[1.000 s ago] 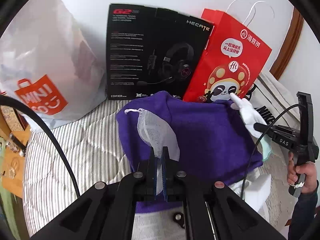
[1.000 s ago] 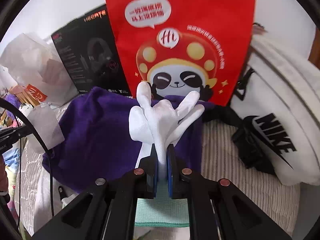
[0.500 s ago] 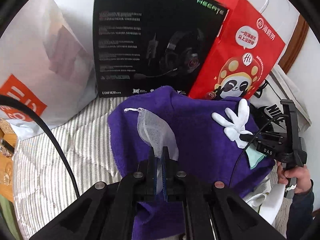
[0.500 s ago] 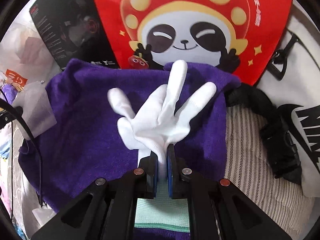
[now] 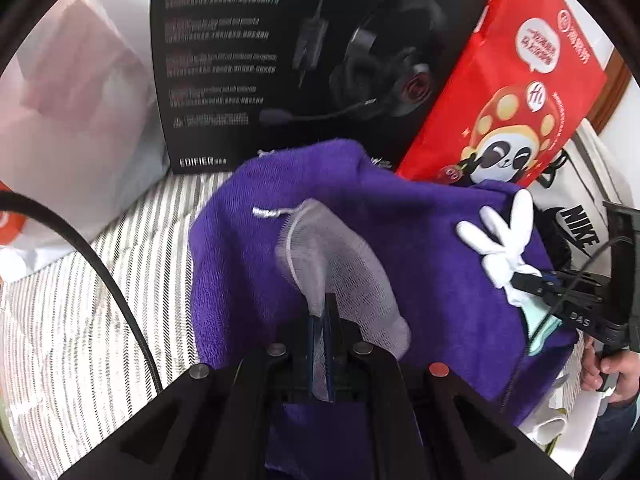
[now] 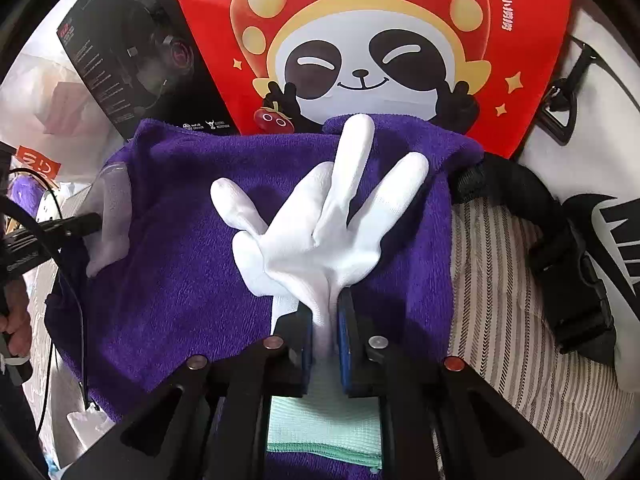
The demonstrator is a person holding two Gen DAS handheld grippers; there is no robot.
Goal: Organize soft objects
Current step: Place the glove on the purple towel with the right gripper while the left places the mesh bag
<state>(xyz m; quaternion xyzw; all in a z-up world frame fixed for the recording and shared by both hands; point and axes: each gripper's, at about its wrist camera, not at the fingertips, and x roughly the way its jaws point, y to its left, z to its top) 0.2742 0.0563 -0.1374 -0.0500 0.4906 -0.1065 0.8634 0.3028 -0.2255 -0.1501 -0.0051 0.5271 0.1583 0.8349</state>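
Glove (image 6: 320, 232): being let go onto the purple towel (image 6: 180, 280) by the right tool (image 6: 325, 308). Having just been opening, and standing only narrowly parted, with the bunched cuff between the pads but apparently no longer being squeezed. Pointing steeply down at the towel's near edge, over a folded pale green cloth (image 6: 320, 428) that is showing under the tool on that same edge.

Running outward from the cuff: lying flat on the towel's right half, long axis going straight away from the tool toward the towel's far edge, fingers fanning out, the longest one nearly reaching the red panda bag (image 6: 360, 40) that is leaning just behind the towel. Resting wholly on the towel, so probably needing only a clean pull-back along that same axis, opposite to the fingers, to avoid dragging the cuff off with the pads.

Over on the towel's left half: pinching a white mesh pouch (image 5: 340, 272) in the left tool (image 5: 322, 312), jaws closed tight on its lower end, the drawstring mouth pointing away toward the towel's far left corner. Hanging partly above the towel rather than clearly lying on it; not possible to tell how much is touching.

Judging the right hand to be far the nearer to the glove, the left being well apart from it across the towel and busy with the pouch.
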